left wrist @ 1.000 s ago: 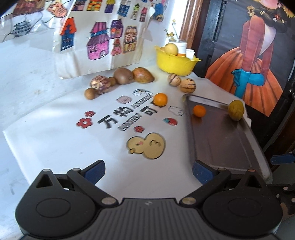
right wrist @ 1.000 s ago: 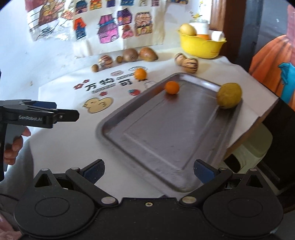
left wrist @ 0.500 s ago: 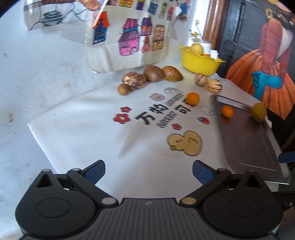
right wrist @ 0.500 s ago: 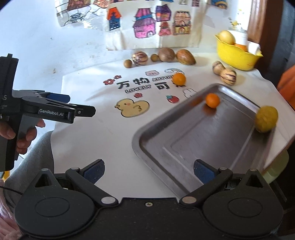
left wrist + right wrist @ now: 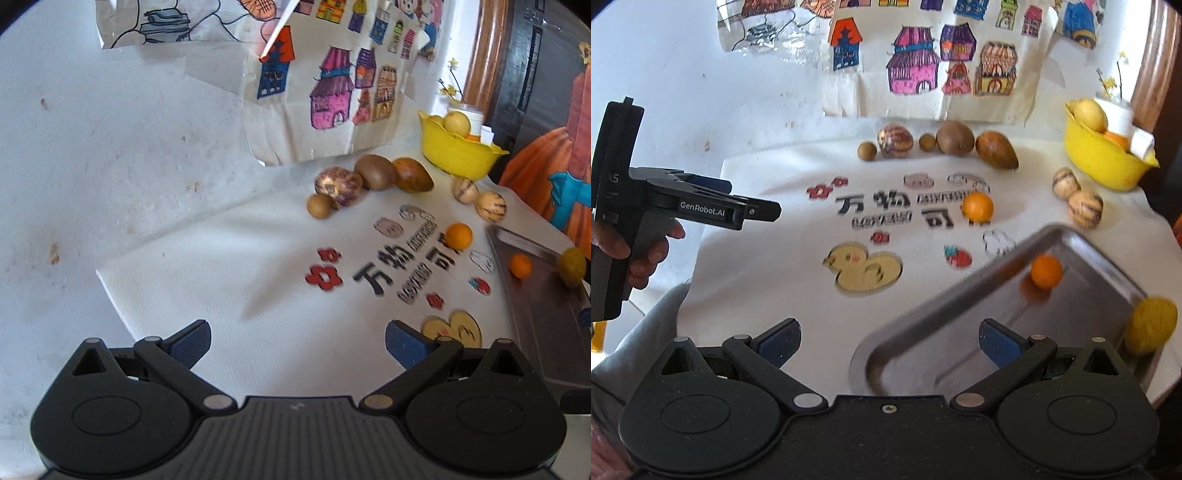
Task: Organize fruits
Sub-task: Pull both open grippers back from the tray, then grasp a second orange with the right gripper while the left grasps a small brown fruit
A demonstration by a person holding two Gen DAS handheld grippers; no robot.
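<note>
Both grippers empty, jaws wide: right gripper (image 5: 889,341) over the metal tray's (image 5: 945,343) near rim, left gripper (image 5: 297,341) above white cloth. Tray holds small orange (image 5: 1046,271) and yellow fruit (image 5: 1152,323), likely sorted. Loose orange (image 5: 977,206), brown fruits (image 5: 955,137) beyond; yellow bowl (image 5: 1100,162) farthest.

Left tool (image 5: 297,343) jaws spread, empty; right tool (image 5: 889,342) likewise, both hovering

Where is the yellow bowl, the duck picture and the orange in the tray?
yellow bowl (image 5: 1104,162), right wrist view, its front wall.
duck picture (image 5: 866,271), right wrist view, the duck's body.
orange in the tray (image 5: 1046,271), right wrist view, its middle.
</note>
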